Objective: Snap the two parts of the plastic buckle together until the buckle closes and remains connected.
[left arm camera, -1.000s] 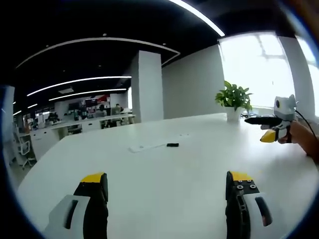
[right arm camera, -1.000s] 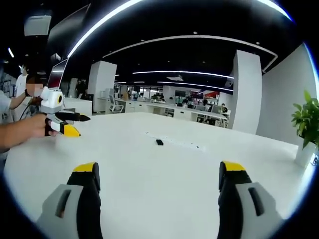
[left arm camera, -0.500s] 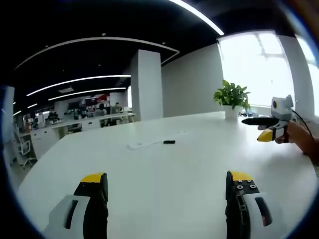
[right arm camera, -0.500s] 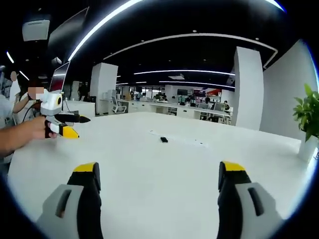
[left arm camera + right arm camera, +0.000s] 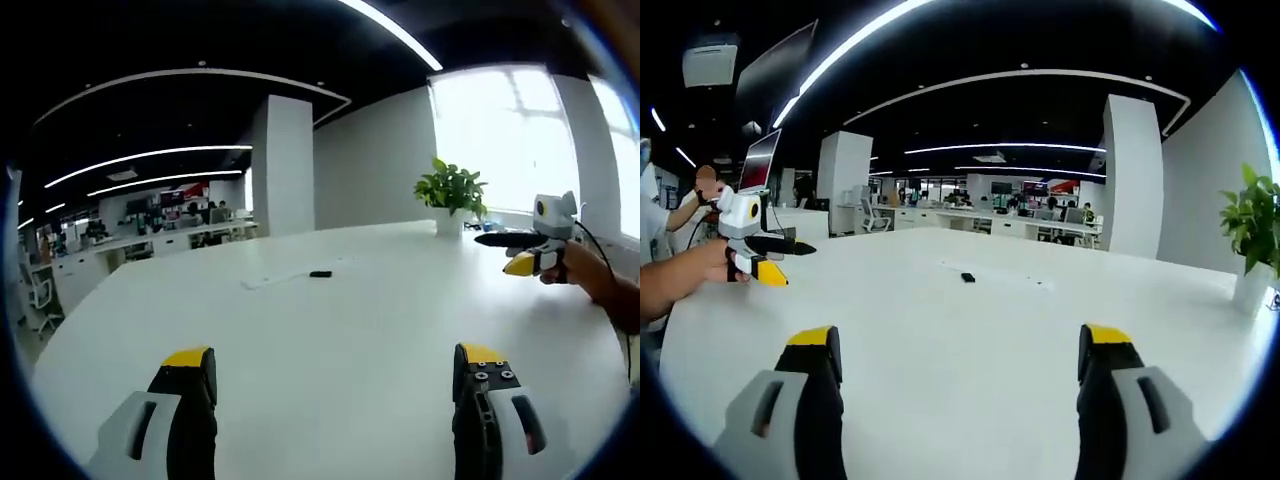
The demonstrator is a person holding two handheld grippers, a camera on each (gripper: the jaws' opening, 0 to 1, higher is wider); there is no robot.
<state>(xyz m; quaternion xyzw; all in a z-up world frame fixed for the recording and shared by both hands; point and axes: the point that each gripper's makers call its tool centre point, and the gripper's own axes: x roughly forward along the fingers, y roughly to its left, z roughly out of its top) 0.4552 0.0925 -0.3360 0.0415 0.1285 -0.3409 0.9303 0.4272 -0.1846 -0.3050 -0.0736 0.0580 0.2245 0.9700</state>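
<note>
At six o'clock of the left gripper view, left gripper point(image 5: 335, 372) held low over the white table point(image 5: 330, 330), jaws spread wide, nothing between them, yellow tips pointing toward twelve. Same gripper at nine o'clock of the right gripper view, gripped by a hand point(image 5: 712, 262) on a forearm reaching in from the nine o'clock edge, one black jaw level and one yellow-tipped jaw slanting down, well above the tabletop; spread not readable from that angle.

At six o'clock of the right gripper view, right gripper point(image 5: 958, 352) likewise low over the table, jaws wide apart and bare. Same gripper at three o'clock of the left gripper view, raised off the table in a hand point(image 5: 580, 275), forearm running back toward four o'clock, black jaw pointing toward nine.

Farther out, toward twelve o'clock from both sets of jaws, small black buckle part point(image 5: 320, 273) flat on the table, well apart from either gripper; beside it at nine o'clock in the left gripper view, pale strap-like piece point(image 5: 270, 280), too small to make out. In the right gripper view the black part just above centre, pale piece trailing toward three o'clock.

Beyond, potted plant point(image 5: 450, 195) at two o'clock on the far table edge, white pillar point(image 5: 283, 165) at twelve, office desks point(image 5: 150, 245) at ten.
</note>
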